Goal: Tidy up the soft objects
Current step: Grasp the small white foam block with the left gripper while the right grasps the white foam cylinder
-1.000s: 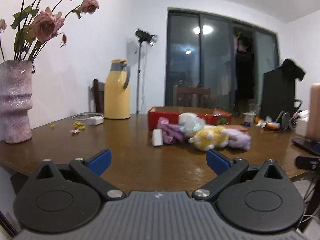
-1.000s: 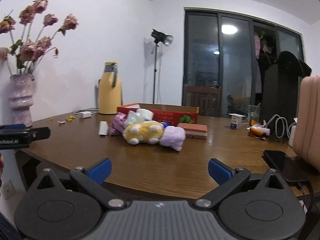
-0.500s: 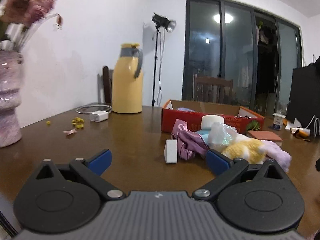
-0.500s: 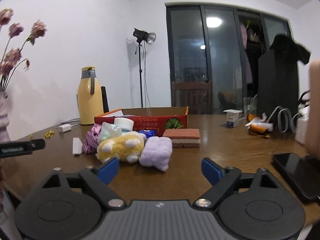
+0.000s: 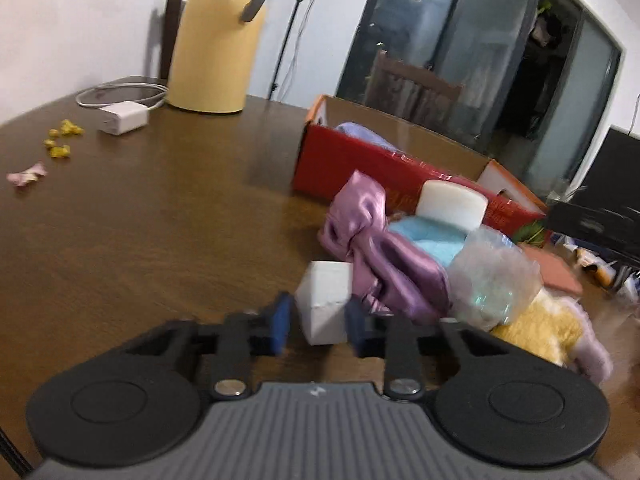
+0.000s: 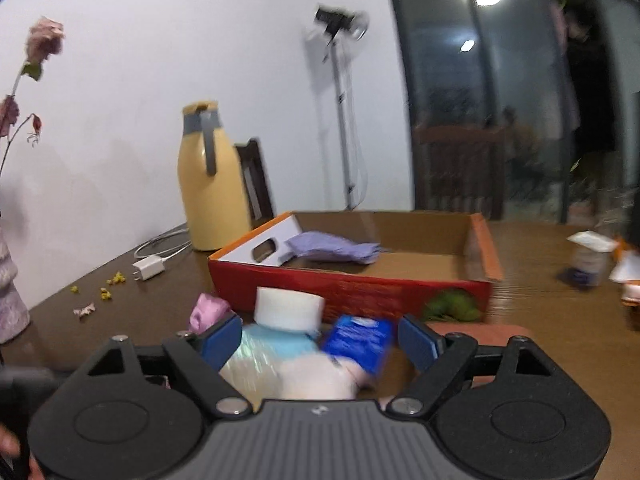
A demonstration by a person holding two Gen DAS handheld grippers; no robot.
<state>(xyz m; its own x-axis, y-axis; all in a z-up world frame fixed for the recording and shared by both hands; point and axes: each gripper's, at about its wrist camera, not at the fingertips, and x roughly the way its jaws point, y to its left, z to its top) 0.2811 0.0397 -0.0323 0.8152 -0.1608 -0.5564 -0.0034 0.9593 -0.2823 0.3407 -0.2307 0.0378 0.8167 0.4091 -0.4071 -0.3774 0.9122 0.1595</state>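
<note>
Where dark glass doors [image 5: 460,44] stand, wooden table [image 5: 140,216], white wall [image 6: 160,60].

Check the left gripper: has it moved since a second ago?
Yes. The left gripper has come forward over the table toward the pile; the yellow flask looms far larger, and its fingers now flank the white block.

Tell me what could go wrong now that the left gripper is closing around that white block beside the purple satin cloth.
1. The left gripper straddles the white foam block, which touches the purple satin cloth; the right pad may pinch the cloth and drag it along.
2. The white tape roll sits atop the pale blue sponge in that pile; tugging the cloth could topple it.
3. The open right gripper hovers over the same pile, so the two tools could collide.
</note>
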